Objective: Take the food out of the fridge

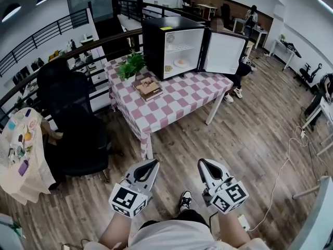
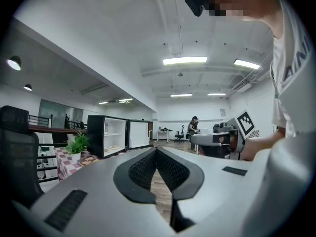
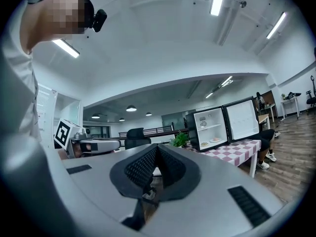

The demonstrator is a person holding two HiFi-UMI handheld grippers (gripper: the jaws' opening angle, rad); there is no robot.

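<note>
Low in the frame, the left gripper [image 1: 153, 163] and right gripper [image 1: 203, 163] are both closed and empty; at upper centre, plated food [image 1: 181, 63] sits inside the open fridge [image 1: 155, 40] on a checked table [image 1: 182, 95]

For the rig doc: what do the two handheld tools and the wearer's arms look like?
Both match: left tool and right tool have light grey shells tapering to black textured pads, each with a white cube of black square markers at the back. No cables visible on them. White short-sleeved shirt.
</note>
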